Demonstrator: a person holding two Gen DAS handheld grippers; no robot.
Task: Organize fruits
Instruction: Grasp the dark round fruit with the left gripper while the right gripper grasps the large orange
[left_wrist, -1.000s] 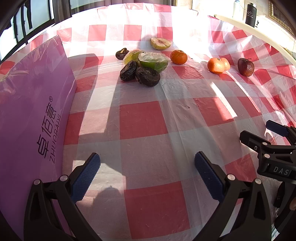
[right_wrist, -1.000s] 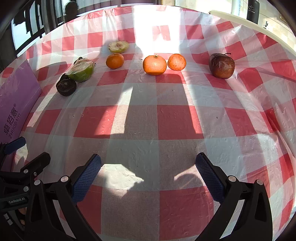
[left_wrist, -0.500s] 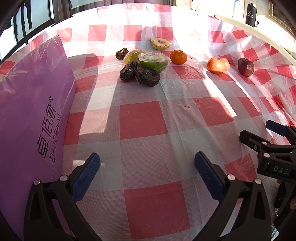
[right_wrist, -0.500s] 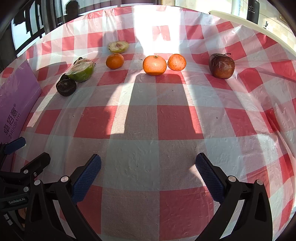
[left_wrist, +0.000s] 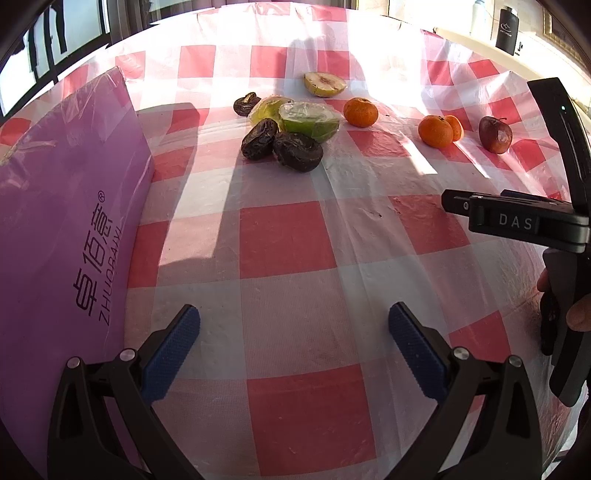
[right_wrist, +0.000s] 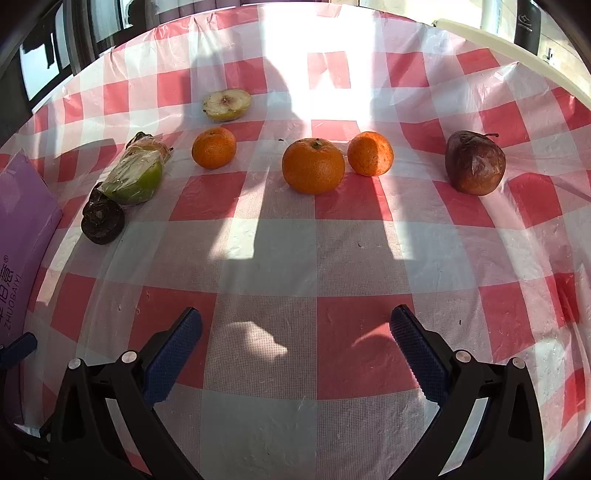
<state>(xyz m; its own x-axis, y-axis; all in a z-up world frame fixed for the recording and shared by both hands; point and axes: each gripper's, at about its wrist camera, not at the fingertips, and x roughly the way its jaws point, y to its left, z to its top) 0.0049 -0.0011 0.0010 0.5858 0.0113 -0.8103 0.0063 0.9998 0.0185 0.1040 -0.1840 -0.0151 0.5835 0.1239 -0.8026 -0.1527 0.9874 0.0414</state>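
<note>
A purple box (left_wrist: 62, 236) stood at the table's (left_wrist: 288, 254) left edge, closed side showing, contents not visible. Right of it lay dark shrivelled fruits (left_wrist: 280, 146), then a green fruit in clear wrap (right_wrist: 135, 177), partly covering another. A halved pear (right_wrist: 226, 104) sat behind three oranges (right_wrist: 313, 165), with a wrinkled dark red fruit (right_wrist: 474, 167) far right. The left hand-held gripper (left_wrist: 293, 345) was spread wide and empty. The right hand-held gripper (right_wrist: 295, 347) was likewise wide and empty.
</note>
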